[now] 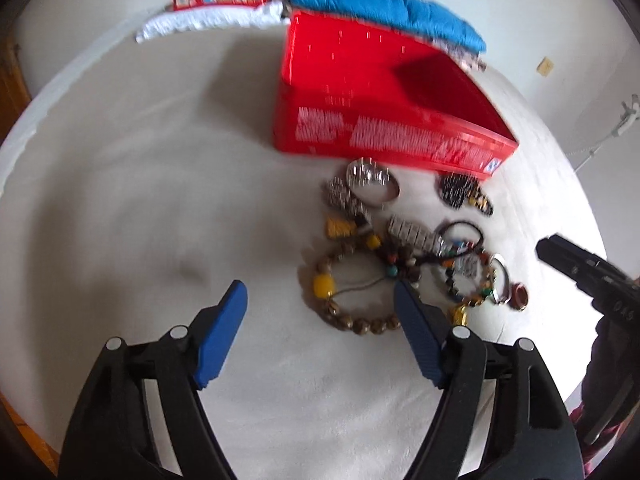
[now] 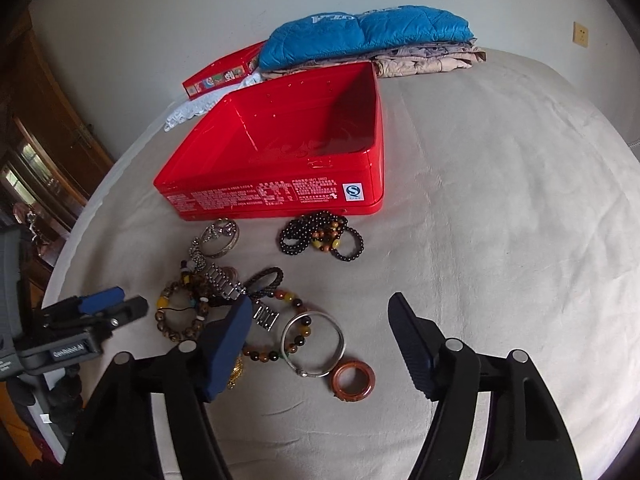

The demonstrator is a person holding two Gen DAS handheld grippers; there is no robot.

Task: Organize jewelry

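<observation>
An open, empty red tin box [image 2: 280, 148] stands on a beige bed; it also shows in the left wrist view [image 1: 380, 100]. In front of it lies a pile of jewelry: a brown bead bracelet with a yellow bead [image 1: 352, 300], a silver bangle [image 2: 314, 340], a brown ring [image 2: 353, 380], black bead bracelets [image 2: 320, 236] and a silver cuff [image 2: 220, 238]. My left gripper [image 1: 320, 304] is open and empty just in front of the brown bead bracelet. My right gripper [image 2: 320, 320] is open and empty above the silver bangle.
Folded blue and patterned bedding [image 2: 368, 36] lies behind the box, with the red lid [image 2: 224, 70] and white lace [image 2: 192, 110] to its left. Wooden furniture [image 2: 52, 132] stands to the left of the bed. The beige bed sheet [image 2: 500, 220] stretches to the right.
</observation>
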